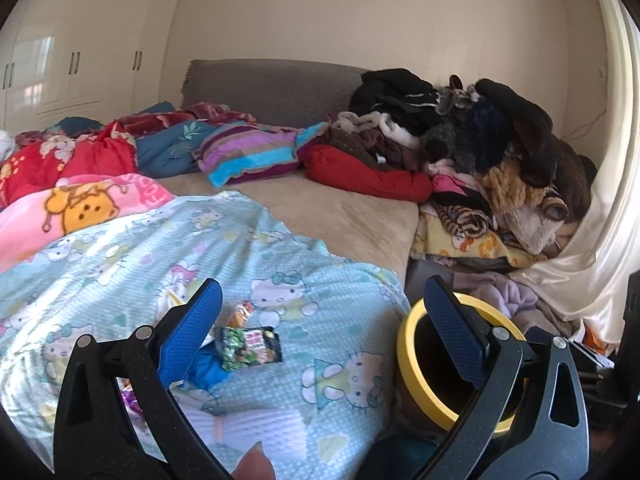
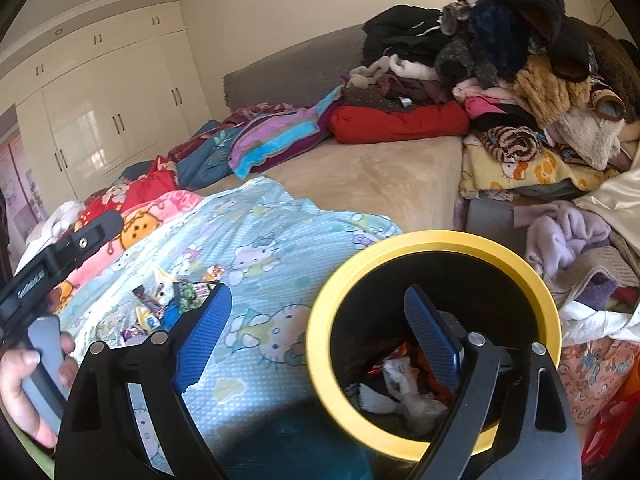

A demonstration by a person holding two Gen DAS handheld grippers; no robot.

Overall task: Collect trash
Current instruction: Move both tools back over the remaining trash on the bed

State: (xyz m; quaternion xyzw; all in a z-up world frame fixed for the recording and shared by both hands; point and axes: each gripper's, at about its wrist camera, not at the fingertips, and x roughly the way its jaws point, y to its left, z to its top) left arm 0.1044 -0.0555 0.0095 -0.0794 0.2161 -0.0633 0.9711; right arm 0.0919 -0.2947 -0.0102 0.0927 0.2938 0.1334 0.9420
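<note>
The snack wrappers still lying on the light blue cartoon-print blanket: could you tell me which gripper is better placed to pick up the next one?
Probably the left gripper. Its open jaws frame the green and black snack wrapper on the light blue cartoon-print blanket, while the open right gripper sits over the yellow-rimmed black bin.

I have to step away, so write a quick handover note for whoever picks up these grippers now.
Left gripper: open, empty, aimed at the bed.
Right gripper: open, empty, over the yellow-rimmed bin.
Done: some wrappers already lie in the bin.
Left: a green snack packet and several small wrappers lie on the light blue cartoon-cat blanket, beside the bin.
</note>
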